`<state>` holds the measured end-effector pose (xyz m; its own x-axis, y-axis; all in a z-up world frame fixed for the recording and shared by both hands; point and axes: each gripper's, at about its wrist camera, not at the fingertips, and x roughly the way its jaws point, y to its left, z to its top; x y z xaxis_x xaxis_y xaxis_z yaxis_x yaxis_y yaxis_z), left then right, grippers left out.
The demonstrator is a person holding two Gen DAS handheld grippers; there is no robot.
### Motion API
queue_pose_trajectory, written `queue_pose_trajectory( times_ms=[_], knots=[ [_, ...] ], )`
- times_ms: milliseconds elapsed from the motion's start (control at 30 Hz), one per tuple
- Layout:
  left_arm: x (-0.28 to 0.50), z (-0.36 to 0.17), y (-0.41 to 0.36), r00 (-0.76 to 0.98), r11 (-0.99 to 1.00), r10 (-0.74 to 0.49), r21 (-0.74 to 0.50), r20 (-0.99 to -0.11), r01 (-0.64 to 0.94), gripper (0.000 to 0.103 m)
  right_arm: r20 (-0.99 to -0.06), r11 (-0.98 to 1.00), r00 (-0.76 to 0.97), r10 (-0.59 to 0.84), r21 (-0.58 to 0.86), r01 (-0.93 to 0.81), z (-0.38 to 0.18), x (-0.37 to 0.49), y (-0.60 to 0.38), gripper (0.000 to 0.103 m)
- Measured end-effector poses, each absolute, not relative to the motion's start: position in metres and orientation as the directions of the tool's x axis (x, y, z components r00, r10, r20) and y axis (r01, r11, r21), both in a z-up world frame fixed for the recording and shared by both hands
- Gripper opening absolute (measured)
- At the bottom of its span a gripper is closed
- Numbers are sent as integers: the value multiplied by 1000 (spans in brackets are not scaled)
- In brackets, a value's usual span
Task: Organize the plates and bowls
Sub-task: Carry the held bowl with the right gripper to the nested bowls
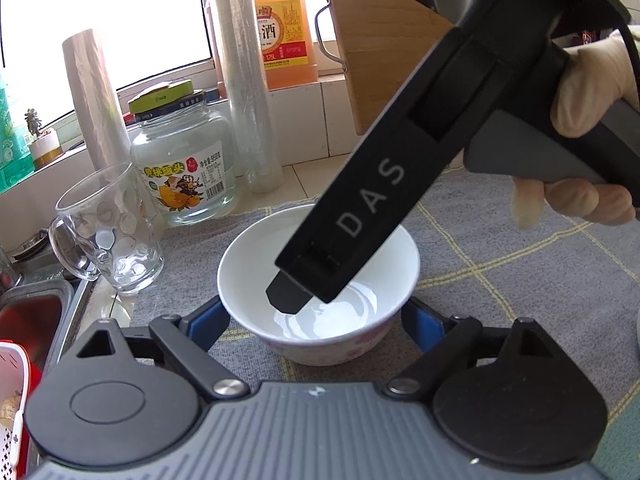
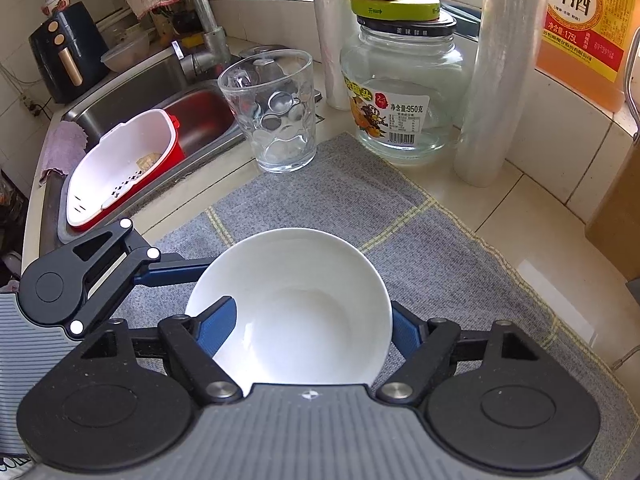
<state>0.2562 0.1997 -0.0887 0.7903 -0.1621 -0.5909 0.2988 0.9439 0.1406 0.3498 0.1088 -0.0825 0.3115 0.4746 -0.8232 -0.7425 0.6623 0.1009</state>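
A white bowl (image 1: 320,280) with a pink pattern outside sits on the grey checked cloth (image 1: 500,272). My left gripper (image 1: 316,320) is open with its blue fingers on either side of the bowl, apart from its wall. My right gripper comes down from the upper right, one finger (image 1: 292,296) inside the bowl. In the right wrist view the bowl (image 2: 296,312) fills the centre; my right gripper (image 2: 308,328) has its left finger (image 2: 218,322) inside the rim and its right finger (image 2: 404,326) outside, wide apart. The left gripper's finger (image 2: 176,272) reaches the bowl's left side.
A glass mug (image 2: 272,116), a glass jar (image 2: 404,92) with a green lid, two rolls of plastic wrap (image 2: 500,76) and an orange bottle (image 2: 584,28) stand behind the cloth. A sink (image 2: 168,92) with a red-and-white strainer basket (image 2: 120,168) lies at left. A wooden board (image 1: 384,40) leans at the back.
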Motion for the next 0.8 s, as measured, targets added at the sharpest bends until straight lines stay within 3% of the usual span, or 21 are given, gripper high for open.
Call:
queue_pose_trajectory(
  times_ms=[800],
  knots=[
    [229,-58,190,781,938,-186,129,-596,322,92,-794,650,310,523,136,-747,-51,317,89,84]
  ],
)
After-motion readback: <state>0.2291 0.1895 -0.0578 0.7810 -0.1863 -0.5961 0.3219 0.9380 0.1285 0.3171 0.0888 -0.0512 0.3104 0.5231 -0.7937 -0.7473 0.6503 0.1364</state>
